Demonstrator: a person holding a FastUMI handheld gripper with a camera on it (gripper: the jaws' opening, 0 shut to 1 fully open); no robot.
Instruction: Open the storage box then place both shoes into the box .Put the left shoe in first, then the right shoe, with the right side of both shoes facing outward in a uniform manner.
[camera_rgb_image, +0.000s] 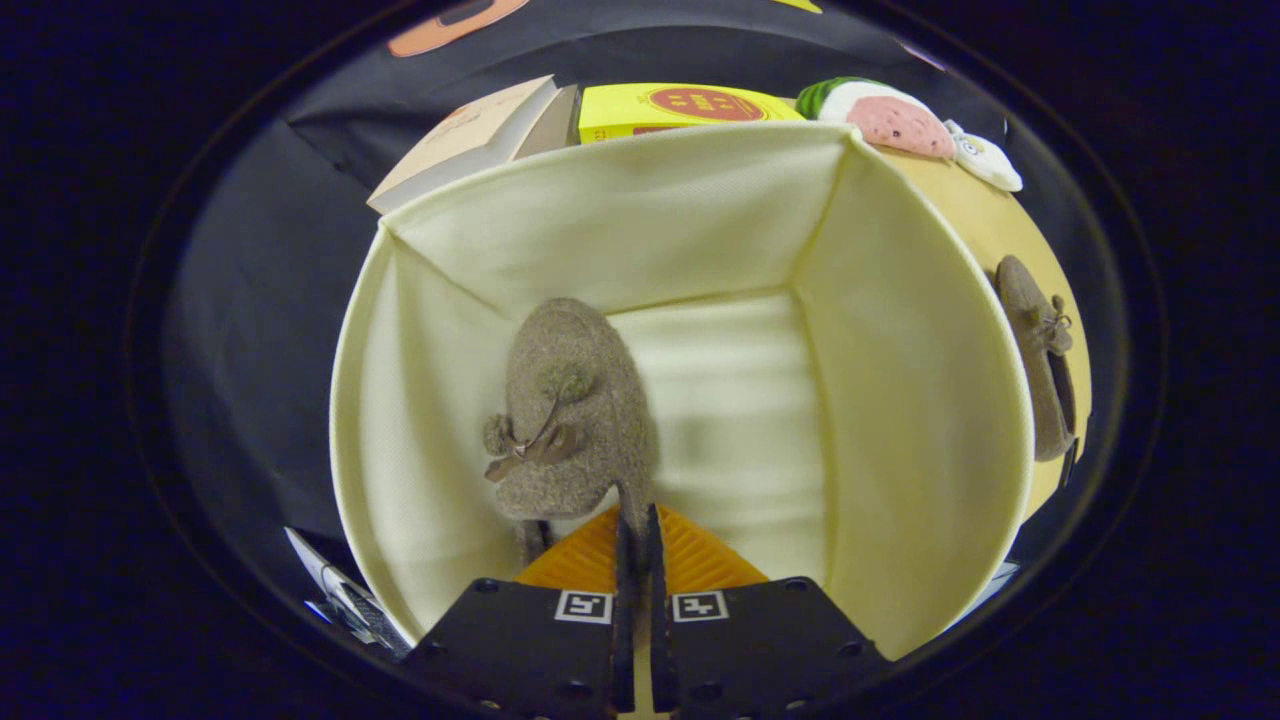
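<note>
An open cream fabric storage box (900, 400) lies below me, its floor pale. Inside it, toward the left wall, hangs a grey-brown felt shoe (570, 400) with a small brown bow, toe pointing away from me. My gripper (637, 520) is shut on the thin rim of that shoe's heel opening, both fingers pressed nearly together over it. A second matching shoe (1040, 360) lies outside the box on the tan tabletop (985, 225), just past the right wall.
Beyond the box's far wall stand a beige carton (470, 140), a yellow carton (680, 110) and a pink, green and white plush toy (900, 120). Some papers (335, 590) lie near the box's left front corner.
</note>
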